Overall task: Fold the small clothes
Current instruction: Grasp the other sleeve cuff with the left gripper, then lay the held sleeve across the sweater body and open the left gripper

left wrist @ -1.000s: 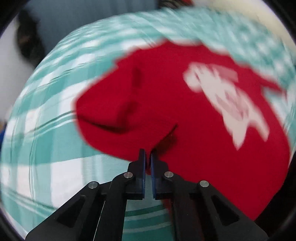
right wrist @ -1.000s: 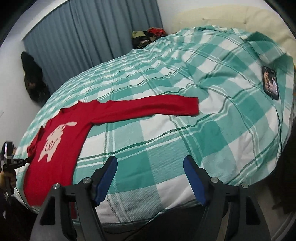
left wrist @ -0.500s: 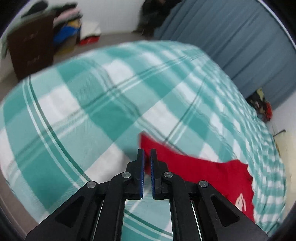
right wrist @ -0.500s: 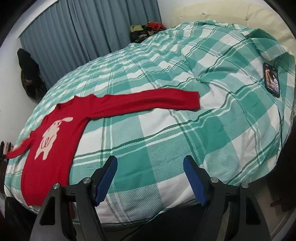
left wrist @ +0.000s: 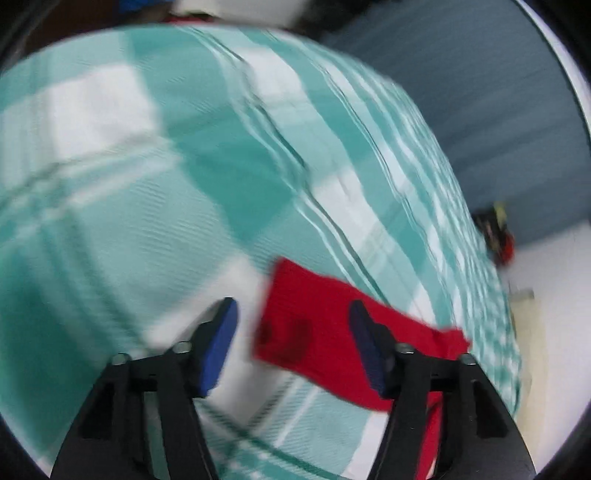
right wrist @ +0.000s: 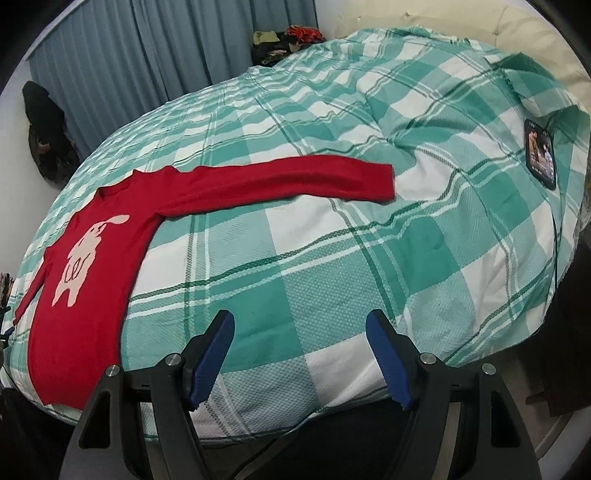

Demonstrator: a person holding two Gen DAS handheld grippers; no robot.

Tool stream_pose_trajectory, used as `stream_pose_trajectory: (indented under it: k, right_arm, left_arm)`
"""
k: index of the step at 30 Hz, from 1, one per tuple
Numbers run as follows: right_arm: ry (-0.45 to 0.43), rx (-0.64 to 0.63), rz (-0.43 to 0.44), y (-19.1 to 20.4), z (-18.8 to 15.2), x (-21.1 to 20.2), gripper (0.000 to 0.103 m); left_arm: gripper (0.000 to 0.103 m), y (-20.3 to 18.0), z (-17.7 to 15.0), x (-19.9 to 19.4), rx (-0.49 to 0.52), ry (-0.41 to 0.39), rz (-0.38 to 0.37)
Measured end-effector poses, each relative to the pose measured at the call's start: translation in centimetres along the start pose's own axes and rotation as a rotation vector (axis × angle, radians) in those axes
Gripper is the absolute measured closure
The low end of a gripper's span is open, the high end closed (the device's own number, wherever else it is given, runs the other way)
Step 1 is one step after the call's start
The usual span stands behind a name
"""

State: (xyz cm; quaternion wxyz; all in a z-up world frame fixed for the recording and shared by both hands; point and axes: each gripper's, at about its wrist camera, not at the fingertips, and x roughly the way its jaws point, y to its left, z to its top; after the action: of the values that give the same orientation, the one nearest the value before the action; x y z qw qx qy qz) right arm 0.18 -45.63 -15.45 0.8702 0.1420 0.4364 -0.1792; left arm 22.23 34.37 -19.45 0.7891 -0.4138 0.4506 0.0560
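A small red sweater (right wrist: pixel 92 266) with a pale rabbit print lies flat on the green-and-white checked bedspread (right wrist: pixel 332 258), at the left of the right wrist view. One sleeve (right wrist: pixel 280 181) stretches out to the right; the other sleeve (left wrist: pixel 332 332) lies spread out in the blurred left wrist view. My left gripper (left wrist: pixel 291 321) is open and empty, just above that sleeve's cuff end. My right gripper (right wrist: pixel 299 332) is open and empty, over the bed's near edge, well away from the sweater.
A dark phone (right wrist: pixel 540 155) lies on the bedspread at the far right near a cream headboard (right wrist: pixel 480 26). Blue-grey curtains (right wrist: pixel 147 55) hang behind the bed. A heap of clothes (right wrist: pixel 288 40) sits at the far side.
My left gripper pulled the near sleeve out sideways, then opened and let it go; the sleeve now lies flat. My right gripper stayed open and barely moved.
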Motion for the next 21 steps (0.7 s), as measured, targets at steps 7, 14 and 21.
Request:
stream_pose_trajectory:
  k: [7,14,21]
  right_arm:
    - [0.017,0.030,-0.005,-0.2,0.1,0.4,0.030]
    - [0.017,0.017,-0.002,-0.3,0.0,0.5,0.030]
    - [-0.004,0.049,-0.004,-0.9,-0.3,-0.1,0.030]
  left_arm:
    - [0.099,-2.9,-1.8,-0.3,0.106,-0.117,0.405]
    - [0.099,-1.6,-2.6,0.5,0.090,-0.123,0.513]
    - [0.097,-2.8,-2.8,1.1,0.193,-0.118,0.589]
